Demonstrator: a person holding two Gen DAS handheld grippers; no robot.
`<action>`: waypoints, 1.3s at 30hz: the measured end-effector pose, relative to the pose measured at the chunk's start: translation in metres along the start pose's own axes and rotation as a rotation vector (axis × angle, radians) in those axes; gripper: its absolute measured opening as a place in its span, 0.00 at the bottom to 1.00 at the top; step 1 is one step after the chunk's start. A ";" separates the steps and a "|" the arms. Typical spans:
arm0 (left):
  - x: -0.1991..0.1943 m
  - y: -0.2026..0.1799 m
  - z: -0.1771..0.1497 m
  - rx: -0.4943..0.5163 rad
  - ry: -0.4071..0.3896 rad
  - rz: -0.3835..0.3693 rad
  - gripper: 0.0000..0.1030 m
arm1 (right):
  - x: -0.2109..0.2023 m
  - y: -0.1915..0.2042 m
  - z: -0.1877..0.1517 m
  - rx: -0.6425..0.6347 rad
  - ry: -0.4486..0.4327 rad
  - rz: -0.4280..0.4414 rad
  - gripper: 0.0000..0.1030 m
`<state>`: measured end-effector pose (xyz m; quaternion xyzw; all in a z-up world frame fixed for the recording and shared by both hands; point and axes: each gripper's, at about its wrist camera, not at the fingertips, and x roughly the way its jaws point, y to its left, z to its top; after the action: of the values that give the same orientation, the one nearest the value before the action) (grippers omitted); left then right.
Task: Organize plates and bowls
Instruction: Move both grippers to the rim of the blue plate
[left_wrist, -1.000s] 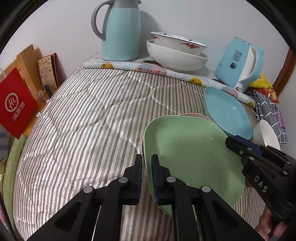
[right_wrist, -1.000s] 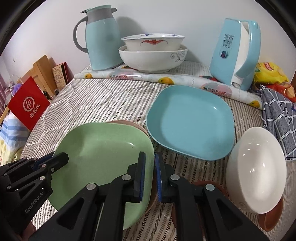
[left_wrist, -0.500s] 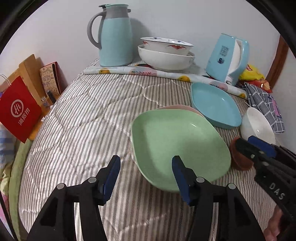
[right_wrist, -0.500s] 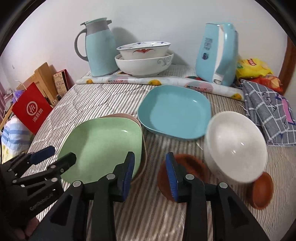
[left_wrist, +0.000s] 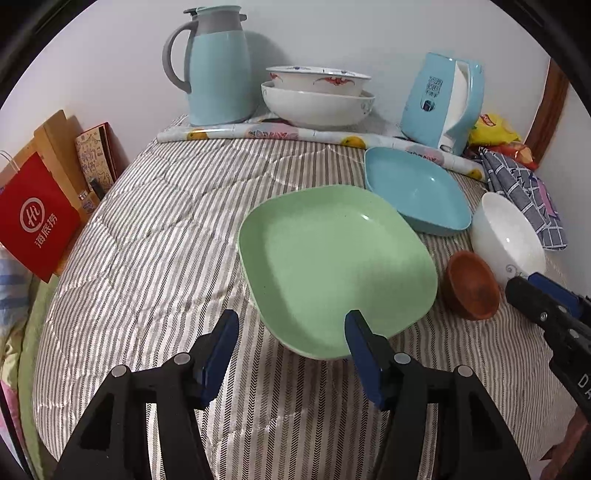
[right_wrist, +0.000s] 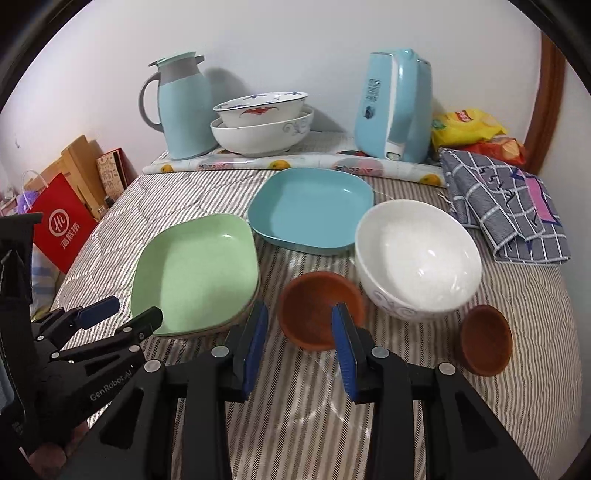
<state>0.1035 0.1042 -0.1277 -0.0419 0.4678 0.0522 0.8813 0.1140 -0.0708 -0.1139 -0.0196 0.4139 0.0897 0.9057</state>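
A green square plate (left_wrist: 332, 258) lies on the striped quilt, stacked on a pinkish plate whose rim (right_wrist: 242, 314) just shows beneath it. My left gripper (left_wrist: 291, 325) is open just short of the plate's near edge, touching nothing. My right gripper (right_wrist: 300, 317) is open too, with empty jaws, standing in front of a brown saucer (right_wrist: 317, 306). A blue square plate (right_wrist: 314, 206), a white bowl (right_wrist: 417, 254) and a second brown saucer (right_wrist: 484, 339) lie to the right. The left gripper (right_wrist: 129, 312) also shows in the right wrist view, at the plate's left corner.
Along the back wall stand a blue thermos jug (left_wrist: 218, 66), two nested patterned bowls (left_wrist: 317, 99) and a blue kettle (left_wrist: 443, 99). A checked cloth (right_wrist: 506, 206) and snack bags (right_wrist: 469, 125) lie at the right. A red paper bag (left_wrist: 33, 221) leans off the left edge.
Both grippers were shut on the green plate's rim a second ago. They have opened, let it go and drawn back. The plate now rests flat on the pinkish plate.
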 end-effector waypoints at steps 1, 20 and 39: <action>-0.002 0.000 0.002 0.000 -0.004 -0.001 0.56 | -0.001 -0.002 0.001 0.003 0.000 -0.003 0.35; -0.008 -0.025 0.062 0.028 -0.099 0.018 0.56 | -0.004 -0.042 0.051 0.055 -0.068 -0.033 0.46; 0.068 -0.053 0.119 0.054 -0.030 -0.020 0.56 | 0.085 -0.070 0.116 0.059 0.015 -0.028 0.46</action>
<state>0.2458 0.0699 -0.1158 -0.0221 0.4552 0.0312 0.8896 0.2678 -0.1141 -0.1041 0.0009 0.4227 0.0647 0.9039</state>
